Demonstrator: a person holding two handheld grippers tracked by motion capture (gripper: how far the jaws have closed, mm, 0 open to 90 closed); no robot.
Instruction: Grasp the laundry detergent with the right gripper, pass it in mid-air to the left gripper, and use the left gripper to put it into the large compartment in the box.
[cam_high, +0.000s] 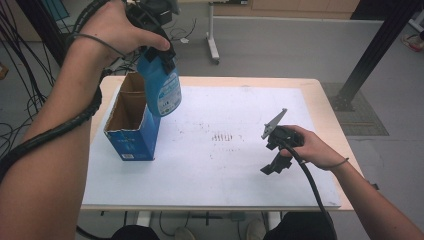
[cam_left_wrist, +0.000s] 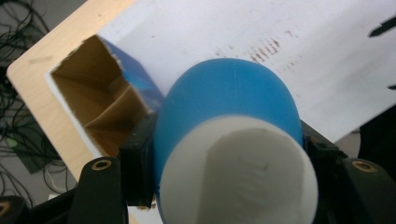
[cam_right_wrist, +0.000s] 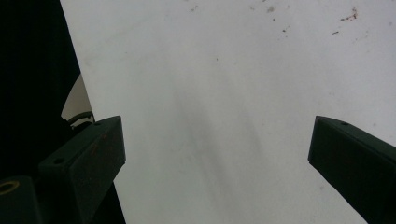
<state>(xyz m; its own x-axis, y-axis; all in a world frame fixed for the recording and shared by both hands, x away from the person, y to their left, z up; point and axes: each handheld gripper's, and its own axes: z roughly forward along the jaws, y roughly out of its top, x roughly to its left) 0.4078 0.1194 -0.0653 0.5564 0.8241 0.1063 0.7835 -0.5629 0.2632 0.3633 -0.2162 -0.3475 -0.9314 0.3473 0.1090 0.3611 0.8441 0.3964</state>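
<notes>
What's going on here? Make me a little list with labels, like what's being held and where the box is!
Held thing: blue bottle, white cap end toward the left gripper's camera
Holder: left gripper, jaws shut on the bottle's sides
Bottle's place: in the air, just right of the box's open top
Box: blue cardboard box, open, brown inside, nothing seen in the part that shows, at the table's left end
Other gripper: right gripper, jaws open, holding nothing, low over the white sheet
Table: wooden table under the sheet
</notes>
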